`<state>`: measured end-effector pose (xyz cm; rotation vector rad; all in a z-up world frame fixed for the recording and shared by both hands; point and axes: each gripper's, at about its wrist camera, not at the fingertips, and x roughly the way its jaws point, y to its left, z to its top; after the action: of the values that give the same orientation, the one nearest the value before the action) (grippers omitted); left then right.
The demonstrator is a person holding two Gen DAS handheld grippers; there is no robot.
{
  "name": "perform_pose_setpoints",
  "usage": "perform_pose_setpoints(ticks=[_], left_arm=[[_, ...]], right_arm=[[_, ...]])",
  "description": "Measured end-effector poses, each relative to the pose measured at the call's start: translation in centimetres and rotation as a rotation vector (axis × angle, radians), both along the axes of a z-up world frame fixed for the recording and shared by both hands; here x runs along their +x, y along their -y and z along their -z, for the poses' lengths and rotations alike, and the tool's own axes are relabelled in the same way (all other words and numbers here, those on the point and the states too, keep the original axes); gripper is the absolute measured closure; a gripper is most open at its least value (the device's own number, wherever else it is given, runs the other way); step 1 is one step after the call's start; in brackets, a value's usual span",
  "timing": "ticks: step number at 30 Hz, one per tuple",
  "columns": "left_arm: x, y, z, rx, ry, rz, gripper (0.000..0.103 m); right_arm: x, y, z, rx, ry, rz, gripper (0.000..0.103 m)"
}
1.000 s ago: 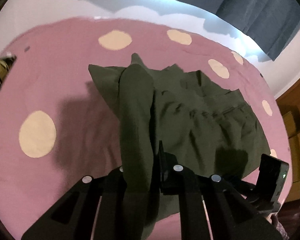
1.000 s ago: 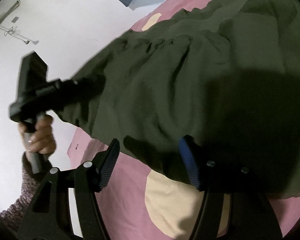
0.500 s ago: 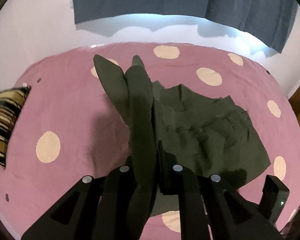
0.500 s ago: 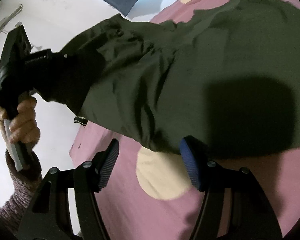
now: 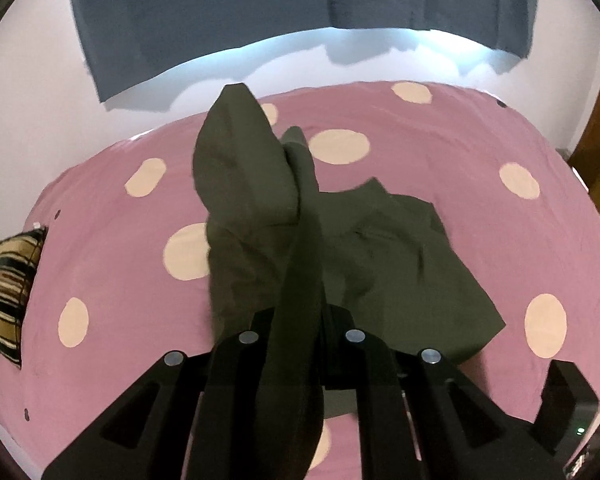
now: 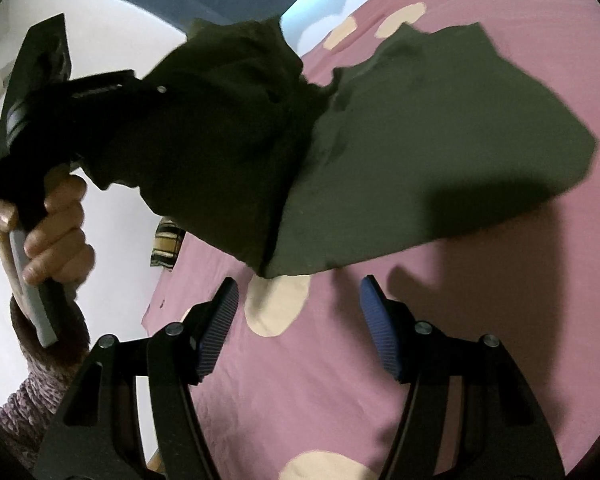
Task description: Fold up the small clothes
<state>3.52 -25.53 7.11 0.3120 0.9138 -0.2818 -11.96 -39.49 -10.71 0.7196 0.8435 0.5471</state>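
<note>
The dark green garment (image 5: 380, 248) is half off the pink spotted bed (image 5: 480, 152), one end lifted toward twelve o'clock, the rest lying rumpled at three. The left gripper (image 5: 300, 344) has its fingers clamped tight on a bunched strip of the cloth. The right gripper (image 6: 300, 312) hangs clear at six o'clock of the garment, fingers apart, nothing between them. No neat fold shows yet; I'd say nearly all the folding remains.
</note>
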Motion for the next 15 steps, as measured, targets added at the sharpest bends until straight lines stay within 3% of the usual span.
perform_pose_setpoints(ticks=[15], left_arm=[[-2.6, 7.1, 6.0, 0.129, 0.033, 0.015, 0.092]], right_arm=[[-3.2, 5.9, 3.0, 0.104, -0.032, 0.098, 0.04]])
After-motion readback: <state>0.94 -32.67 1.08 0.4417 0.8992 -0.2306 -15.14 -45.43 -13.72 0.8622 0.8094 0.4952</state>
